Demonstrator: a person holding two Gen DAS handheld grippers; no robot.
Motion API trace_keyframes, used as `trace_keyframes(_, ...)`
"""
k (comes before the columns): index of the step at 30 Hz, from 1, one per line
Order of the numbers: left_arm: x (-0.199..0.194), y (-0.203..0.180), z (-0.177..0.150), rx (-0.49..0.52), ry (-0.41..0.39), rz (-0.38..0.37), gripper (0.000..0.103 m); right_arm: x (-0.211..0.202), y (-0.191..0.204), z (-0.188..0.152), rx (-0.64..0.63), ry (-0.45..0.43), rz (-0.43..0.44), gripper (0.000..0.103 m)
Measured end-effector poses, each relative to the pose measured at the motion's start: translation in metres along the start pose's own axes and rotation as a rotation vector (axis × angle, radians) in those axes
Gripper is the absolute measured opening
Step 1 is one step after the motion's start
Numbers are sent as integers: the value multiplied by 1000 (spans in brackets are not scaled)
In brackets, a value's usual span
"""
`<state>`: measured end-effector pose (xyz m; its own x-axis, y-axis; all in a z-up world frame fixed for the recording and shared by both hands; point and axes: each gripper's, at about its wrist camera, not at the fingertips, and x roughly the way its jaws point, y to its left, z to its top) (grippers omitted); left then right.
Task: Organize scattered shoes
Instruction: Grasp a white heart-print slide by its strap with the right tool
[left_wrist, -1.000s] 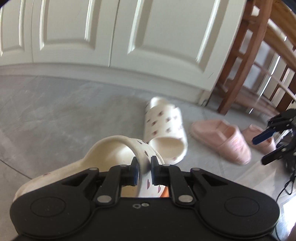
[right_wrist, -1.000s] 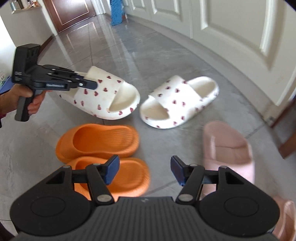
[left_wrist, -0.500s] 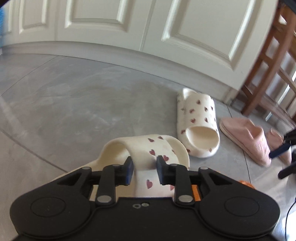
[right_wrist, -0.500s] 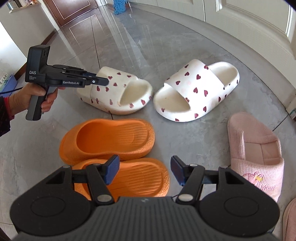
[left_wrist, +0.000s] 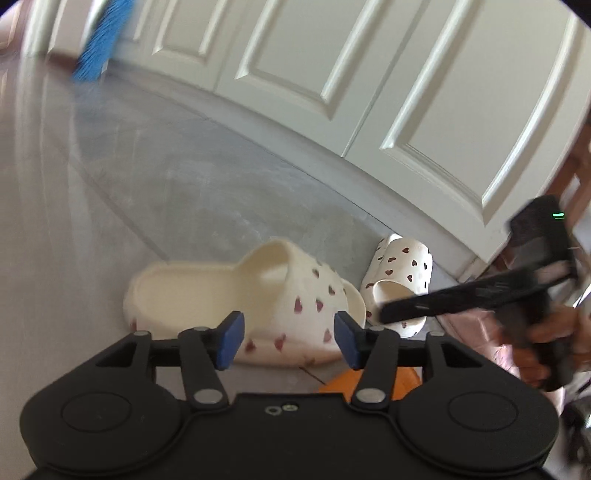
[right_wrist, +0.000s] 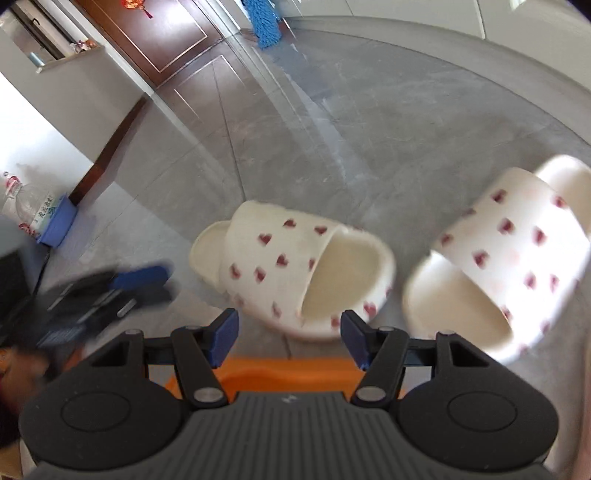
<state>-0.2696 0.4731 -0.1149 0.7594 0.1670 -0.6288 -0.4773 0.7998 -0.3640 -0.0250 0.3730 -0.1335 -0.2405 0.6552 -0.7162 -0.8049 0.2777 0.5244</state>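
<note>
Down low, the left gripper (left_wrist: 288, 339) hangs with its jaws opening and nothing pressed between its blue pads – the nearer heart-print slipper (left_wrist: 258, 295) lies on the grey floor (left_wrist: 147, 184) just beyond them. The right gripper (right_wrist: 290, 338) is also spread wide and empty, above an orange slipper (right_wrist: 288, 373). A second heart-print slipper (right_wrist: 509, 266) sits close beside the first, near the white panelled doors (left_wrist: 369, 92). Something pink, blurred – perhaps another slipper (left_wrist: 476, 328) – lies behind the right gripper.
</note>
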Motion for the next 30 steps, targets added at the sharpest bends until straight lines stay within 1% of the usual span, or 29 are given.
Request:
trace_keyframes(3,-2,10,-10,-58,12,24,54,22,8,9,-48,41,2,65)
trace_keyframes(6,-2,21,-13,-110,11,29,55,40,22,15,-105,76,-3,65)
trace_keyframes(8,0,26,-13,-121,14,45,55,49,29,16,-120,97,-17,64)
trace_keyframes(11,4,35,-12,-147,8,96,55,62,37,13,-108,139,-9,52)
trace_keyframes(12,4,39,-12,-168,-3,109,55,65,39,12,-93,147,-4,44)
trace_keyframes(13,3,43,-12,-193,-16,121,55,68,41,10,-71,153,-1,41)
trace_keyframes(17,-6,60,-17,-316,-80,162,58,82,47,14,66,165,21,38)
trace_keyframes(18,-9,64,-19,-341,-93,172,59,88,47,18,119,168,35,41)
trace_keyframes(20,-13,66,-22,-353,-96,179,59,98,50,26,177,197,77,41)
trace_keyframes(21,-16,66,-24,-356,-95,182,59,97,55,27,150,206,77,42)
trace_keyframes(23,-20,66,-26,-356,-94,181,59,89,69,28,41,212,51,46)
trace_keyframes(26,-24,61,-29,-332,-96,181,60,56,88,21,-230,178,-51,48)
trace_keyframes(27,-25,57,-29,-322,-99,179,60,48,93,17,-330,161,-105,49)
trace_keyframes(29,-25,52,-28,-322,-104,166,60,46,97,12,-512,136,-224,49)
trace_keyframes(30,-25,49,-28,-330,-109,156,61,51,99,8,-641,131,-304,49)
